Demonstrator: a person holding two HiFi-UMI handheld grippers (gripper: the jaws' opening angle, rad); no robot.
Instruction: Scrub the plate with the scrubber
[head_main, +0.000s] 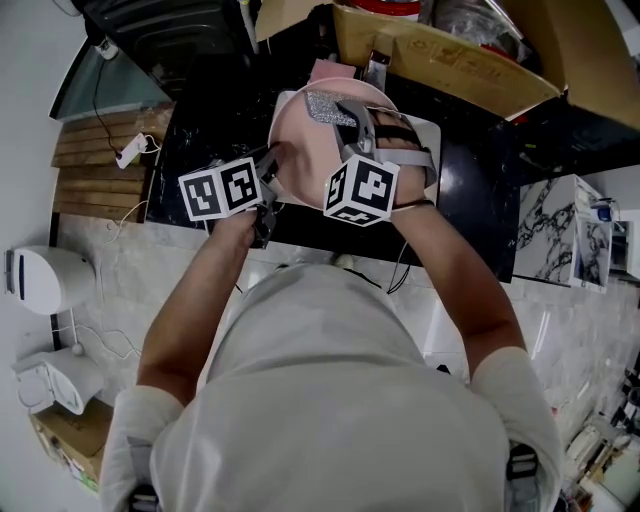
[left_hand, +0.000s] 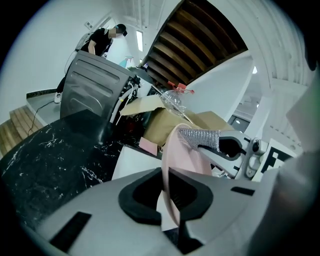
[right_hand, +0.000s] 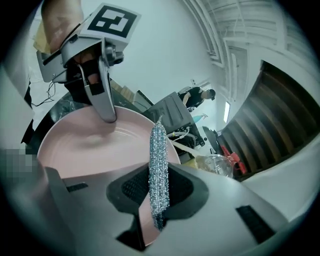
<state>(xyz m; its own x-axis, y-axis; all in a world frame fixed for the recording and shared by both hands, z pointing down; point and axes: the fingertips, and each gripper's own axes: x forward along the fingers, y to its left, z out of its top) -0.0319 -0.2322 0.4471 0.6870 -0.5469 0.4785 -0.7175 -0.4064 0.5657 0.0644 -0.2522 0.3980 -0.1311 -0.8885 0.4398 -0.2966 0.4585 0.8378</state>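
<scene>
Plate (head_main: 308, 152) stands tilted over the counter (head_main: 195, 140), its near rim pinched in the left hand-held gripper (left_hand: 167, 195). Beyond, the right hand-held gripper (right_hand: 159, 195) clamps the scrubber (right_hand: 159, 150) near its far rim. Recommended: steady rim hold, firm overlapping strokes across the face.

Looking straight down here. Got a pink plate (head_main: 305, 145) tipped up over the black marble desk (head_main: 480, 185), left claw (head_main: 273, 160) clamped on its left rim. Right claw (head_main: 345, 112) up on the plate's face, pinching a silver scrubber (head_main: 325, 106) against the top part. White tray (head_main: 426, 131) lying flat right under the plate. Cardboard box (head_main: 445, 52) just past it, white power strip (head_main: 130, 152) off to the left on wooden slats (head_main: 90, 175).
</scene>
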